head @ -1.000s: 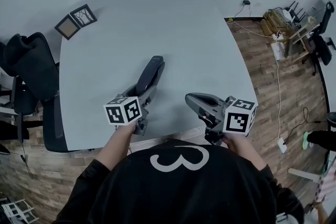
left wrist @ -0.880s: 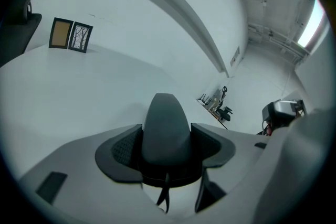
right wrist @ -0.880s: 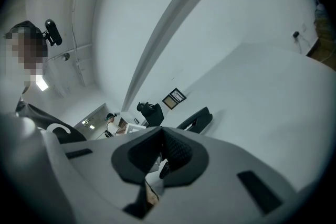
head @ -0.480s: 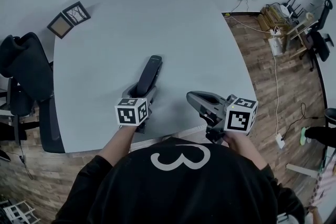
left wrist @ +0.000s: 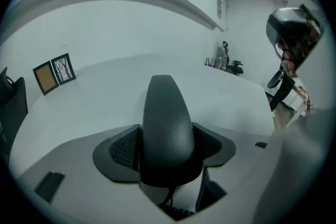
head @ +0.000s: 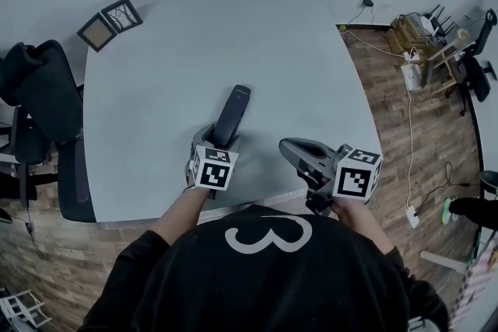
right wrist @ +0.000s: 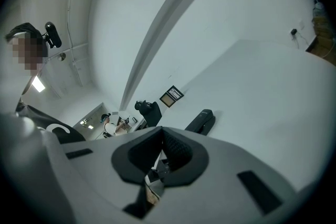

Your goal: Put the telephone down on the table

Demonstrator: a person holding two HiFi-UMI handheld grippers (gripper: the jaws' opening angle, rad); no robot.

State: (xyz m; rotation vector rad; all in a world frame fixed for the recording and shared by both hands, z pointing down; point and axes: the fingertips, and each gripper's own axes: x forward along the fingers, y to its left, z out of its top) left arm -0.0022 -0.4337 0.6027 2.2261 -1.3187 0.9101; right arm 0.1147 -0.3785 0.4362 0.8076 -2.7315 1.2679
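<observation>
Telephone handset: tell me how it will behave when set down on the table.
Probably rigid: the telephone handset juts unbent from the left gripper. Its smooth, rounded back may rock or slide. The coiled cord could tug it.

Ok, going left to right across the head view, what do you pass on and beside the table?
Black office chair → pair of picture frames → telephone → right gripper
</observation>
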